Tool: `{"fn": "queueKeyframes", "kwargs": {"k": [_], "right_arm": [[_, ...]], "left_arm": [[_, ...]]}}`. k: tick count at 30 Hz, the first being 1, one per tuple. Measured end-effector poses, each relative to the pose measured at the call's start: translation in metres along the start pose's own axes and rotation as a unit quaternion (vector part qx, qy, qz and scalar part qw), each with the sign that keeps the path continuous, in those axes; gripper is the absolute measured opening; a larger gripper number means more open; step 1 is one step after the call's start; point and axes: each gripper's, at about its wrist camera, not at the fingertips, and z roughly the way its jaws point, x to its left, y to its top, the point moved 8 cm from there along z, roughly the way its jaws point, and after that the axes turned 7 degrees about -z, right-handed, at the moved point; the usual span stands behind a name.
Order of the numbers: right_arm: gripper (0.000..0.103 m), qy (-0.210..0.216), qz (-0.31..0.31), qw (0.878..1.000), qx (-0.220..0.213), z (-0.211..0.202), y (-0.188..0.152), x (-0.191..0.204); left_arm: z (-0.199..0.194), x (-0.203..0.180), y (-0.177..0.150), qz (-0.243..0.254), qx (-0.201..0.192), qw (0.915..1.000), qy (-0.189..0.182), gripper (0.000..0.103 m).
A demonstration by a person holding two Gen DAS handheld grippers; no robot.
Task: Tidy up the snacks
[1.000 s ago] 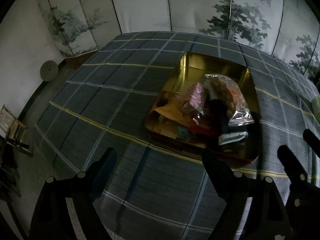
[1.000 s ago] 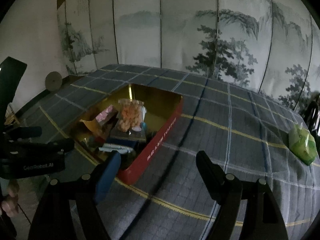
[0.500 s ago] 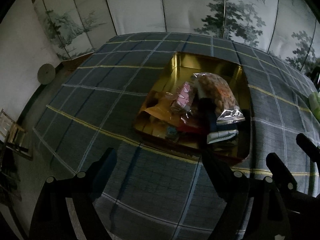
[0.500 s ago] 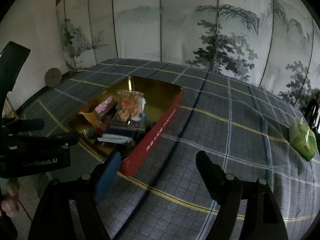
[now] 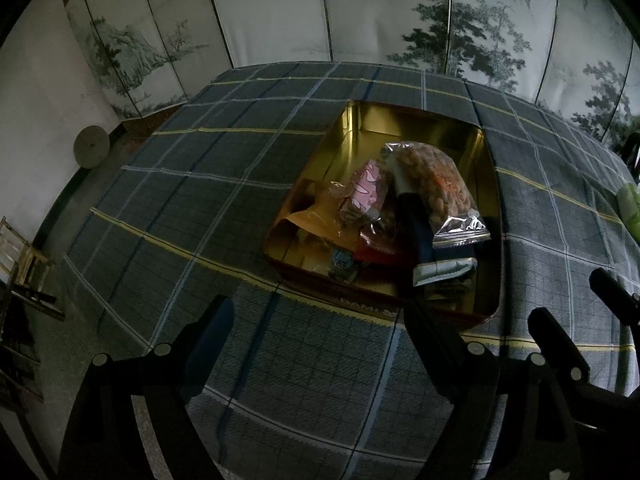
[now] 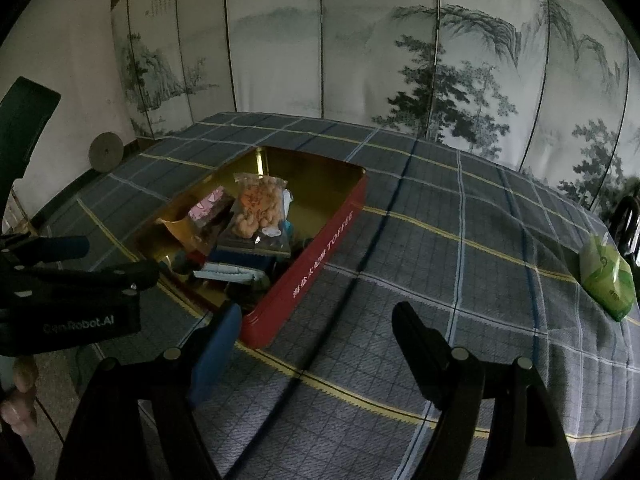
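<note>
A red tin with a gold inside [image 5: 360,128] [image 6: 320,252] sits on the plaid tablecloth and holds several snacks: a clear bag of orange crackers [image 5: 436,184] [image 6: 258,204], a pink packet [image 5: 366,192] [image 6: 206,206], an orange packet [image 5: 316,220] and a dark blue bar [image 5: 420,236]. My left gripper [image 5: 320,316] is open and empty, hovering in front of the tin's near wall. My right gripper [image 6: 316,316] is open and empty, just right of the tin. A green snack bag [image 6: 608,276] lies alone at the table's right side, also showing in the left wrist view [image 5: 630,208].
The table is covered by a grey-blue plaid cloth [image 6: 440,240]. A painted folding screen [image 6: 360,60] stands behind it. A round grey disc [image 5: 91,147] leans against the left wall. The left gripper's body [image 6: 72,300] shows at the right view's left edge.
Both grippers have drawn back and up a little from the tin, so it sits farther away in both views. The snacks have not moved.
</note>
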Motion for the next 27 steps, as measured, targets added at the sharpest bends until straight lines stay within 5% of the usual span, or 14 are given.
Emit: {"fn": "queueKeyframes", "kwargs": {"k": [27], "right_arm": [[0.08, 0.006, 0.0, 1.0, 0.011, 0.0065, -0.0036, 0.0022]], "left_arm": [[0.003, -0.0034, -0.0056, 0.0, 0.004, 1.0, -0.002, 0.085]]}}
